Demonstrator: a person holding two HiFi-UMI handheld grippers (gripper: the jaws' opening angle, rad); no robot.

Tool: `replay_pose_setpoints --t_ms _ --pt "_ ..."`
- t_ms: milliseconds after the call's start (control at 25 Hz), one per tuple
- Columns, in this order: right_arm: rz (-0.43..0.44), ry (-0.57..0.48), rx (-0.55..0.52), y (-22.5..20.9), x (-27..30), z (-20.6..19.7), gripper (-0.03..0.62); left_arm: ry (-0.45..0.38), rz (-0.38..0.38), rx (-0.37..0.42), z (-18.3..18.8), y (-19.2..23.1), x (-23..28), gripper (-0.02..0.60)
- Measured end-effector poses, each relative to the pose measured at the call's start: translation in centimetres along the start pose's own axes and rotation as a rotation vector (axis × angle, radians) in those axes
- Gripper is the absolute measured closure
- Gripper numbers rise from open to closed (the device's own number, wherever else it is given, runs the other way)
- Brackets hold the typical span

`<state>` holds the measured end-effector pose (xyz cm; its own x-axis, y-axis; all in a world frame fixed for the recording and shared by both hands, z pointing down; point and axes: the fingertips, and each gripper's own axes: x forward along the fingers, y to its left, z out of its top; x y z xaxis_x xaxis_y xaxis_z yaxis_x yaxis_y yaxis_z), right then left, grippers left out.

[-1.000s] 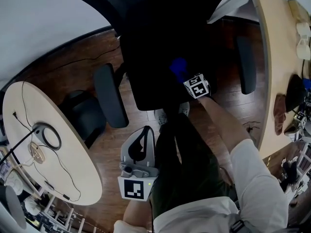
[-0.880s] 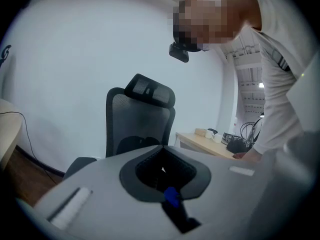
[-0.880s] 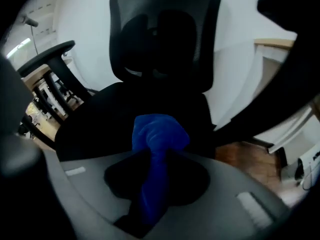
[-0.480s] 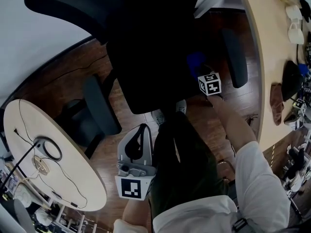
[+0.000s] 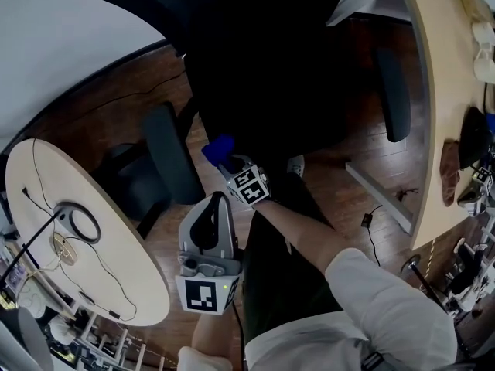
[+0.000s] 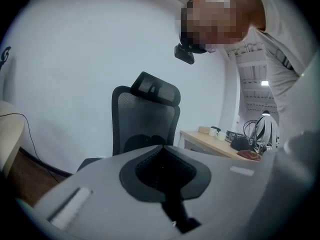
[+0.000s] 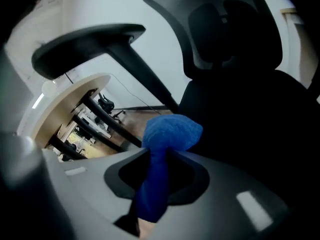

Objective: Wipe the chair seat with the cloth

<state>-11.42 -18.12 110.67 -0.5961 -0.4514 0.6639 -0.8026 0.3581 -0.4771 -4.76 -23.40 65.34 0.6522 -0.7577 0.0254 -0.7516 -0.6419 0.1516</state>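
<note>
The black chair seat (image 5: pixel 271 91) fills the upper middle of the head view. My right gripper (image 5: pixel 228 161) is shut on the blue cloth (image 5: pixel 218 149) at the seat's front left corner, next to the left armrest (image 5: pixel 166 161). In the right gripper view the cloth (image 7: pixel 167 134) bunches out past the jaws of the right gripper (image 7: pixel 159 156), with the dark seat (image 7: pixel 250 129) to its right. My left gripper (image 5: pixel 210 207) hangs low by the person's legs, off the chair, shut and holding nothing. The left gripper view looks over the left gripper (image 6: pixel 162 149) at the mesh backrest (image 6: pixel 145 119).
A round wooden table (image 5: pixel 116 277) with cables stands at the lower left. A long desk (image 5: pixel 441 91) with cups and bags runs along the right. The chair's right armrest (image 5: pixel 394 99) stands near that desk. Wood floor (image 5: pixel 100 107) shows around the chair.
My right gripper has carried the cloth from the seat's right side across to its front left corner, closer to the person. The left gripper has hardly moved.
</note>
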Motion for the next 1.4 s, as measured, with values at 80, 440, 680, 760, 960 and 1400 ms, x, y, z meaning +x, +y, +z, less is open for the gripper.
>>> replay_pose_setpoints --t_ms 80,440,680,760,960,1400 --pt "-0.020 0.004 0.005 -0.3 1.2 -1.3 0.502 0.007 -0.009 0.018 -0.6 0.1 -0.2 0.571" --pt "-0.241 0.013 -0.073 -17.3 -10.0 -7.5 0.502 0.018 -0.055 0.014 -0.8 -1.1 0.5 0.571" --pt "-0.436 -0.027 -0.020 -30.0 -22.4 -10.0 0.503 0.034 -0.107 0.029 -1.5 -3.5 2.3 0.571" --pt "-0.471 -0.036 0.000 -31.9 -24.4 -10.2 0.503 0.039 -0.135 0.047 -1.8 -4.4 2.6 0.571" --pt "-0.506 -0.076 0.073 -33.0 -25.6 -9.6 0.505 0.044 -0.150 0.031 -2.0 -6.3 3.6 0.571" --pt "-0.329 -0.516 0.047 -9.3 -42.2 25.2 0.505 0.001 -0.101 0.048 18.9 -3.7 5.7 0.571"
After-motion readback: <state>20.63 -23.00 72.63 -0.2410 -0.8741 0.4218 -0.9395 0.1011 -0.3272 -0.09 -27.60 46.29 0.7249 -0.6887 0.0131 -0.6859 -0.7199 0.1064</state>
